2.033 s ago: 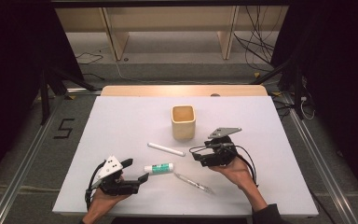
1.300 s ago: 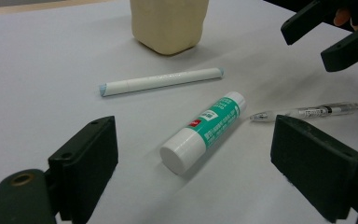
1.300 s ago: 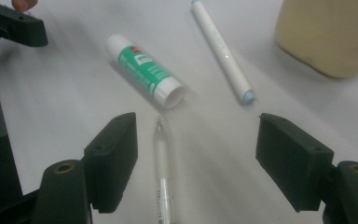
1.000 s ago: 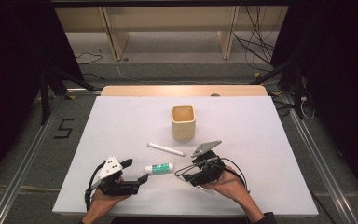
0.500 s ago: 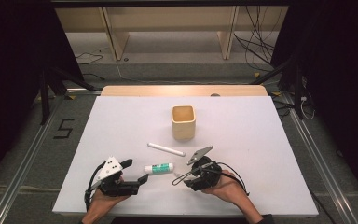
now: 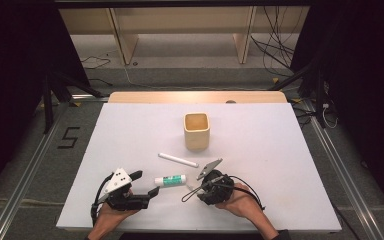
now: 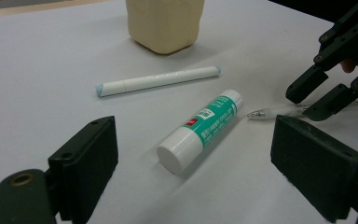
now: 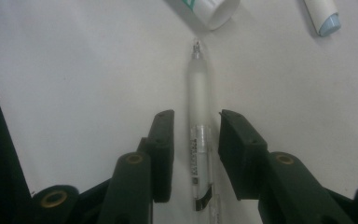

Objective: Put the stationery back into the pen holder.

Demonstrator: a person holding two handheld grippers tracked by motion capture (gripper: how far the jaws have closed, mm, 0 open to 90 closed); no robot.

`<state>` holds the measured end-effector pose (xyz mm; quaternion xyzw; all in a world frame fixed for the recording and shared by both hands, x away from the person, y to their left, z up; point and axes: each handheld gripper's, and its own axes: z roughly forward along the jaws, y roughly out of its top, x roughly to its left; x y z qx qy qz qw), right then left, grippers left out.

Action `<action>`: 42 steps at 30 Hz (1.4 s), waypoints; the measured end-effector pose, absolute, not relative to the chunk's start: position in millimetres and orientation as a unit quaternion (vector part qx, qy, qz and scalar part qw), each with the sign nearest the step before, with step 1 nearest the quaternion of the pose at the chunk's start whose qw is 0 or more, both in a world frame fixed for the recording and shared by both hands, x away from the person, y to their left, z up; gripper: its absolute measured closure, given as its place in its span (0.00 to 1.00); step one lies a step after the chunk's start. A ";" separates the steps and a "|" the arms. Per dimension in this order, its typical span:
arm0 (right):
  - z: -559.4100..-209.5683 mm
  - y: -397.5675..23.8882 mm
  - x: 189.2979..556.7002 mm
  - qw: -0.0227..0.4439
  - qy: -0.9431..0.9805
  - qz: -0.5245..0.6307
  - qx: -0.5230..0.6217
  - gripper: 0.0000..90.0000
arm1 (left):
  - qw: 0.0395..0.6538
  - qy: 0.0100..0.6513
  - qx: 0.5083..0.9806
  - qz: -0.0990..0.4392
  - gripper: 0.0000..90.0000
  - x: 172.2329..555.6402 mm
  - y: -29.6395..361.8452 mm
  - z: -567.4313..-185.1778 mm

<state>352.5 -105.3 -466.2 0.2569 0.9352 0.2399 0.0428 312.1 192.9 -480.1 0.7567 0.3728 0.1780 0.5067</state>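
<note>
A clear pen (image 8: 198, 93) lies flat on the white table (image 6: 280, 150), and my right gripper (image 8: 196, 116) straddles its rear half. Its jaws have just been closing; a thin gap still shows on each side of the pen, so it is open. In the high view that right gripper (image 6: 194, 188) points left, low at the table's front. My left gripper (image 6: 145, 184) rests at the front left, open wide. A green-and-white glue stick (image 7: 205, 128) lies just ahead of the left gripper (image 7: 196, 140), untouched. Beyond it lie a white marker (image 7: 158, 80) and a cream cup (image 6: 196, 131).
The glue stick's cap (image 8: 209, 7) lies just past the clear pen's tip, with the marker's end (image 8: 324, 16) to its right. The cup stands upright near the table's middle. A wooden strip (image 6: 195, 96) runs along the far edge.
My right gripper came down toward the front and left, onto the clear pen, and its jaws narrowed around it. The left gripper, glue stick, marker and cup kept their places.
</note>
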 end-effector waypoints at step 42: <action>-465.8 -92.7 354.3 0.057 0.952 0.189 0.233 0.88 | 0.507 0.374 0.756 0.177 0.16 312.1 192.3 -480.9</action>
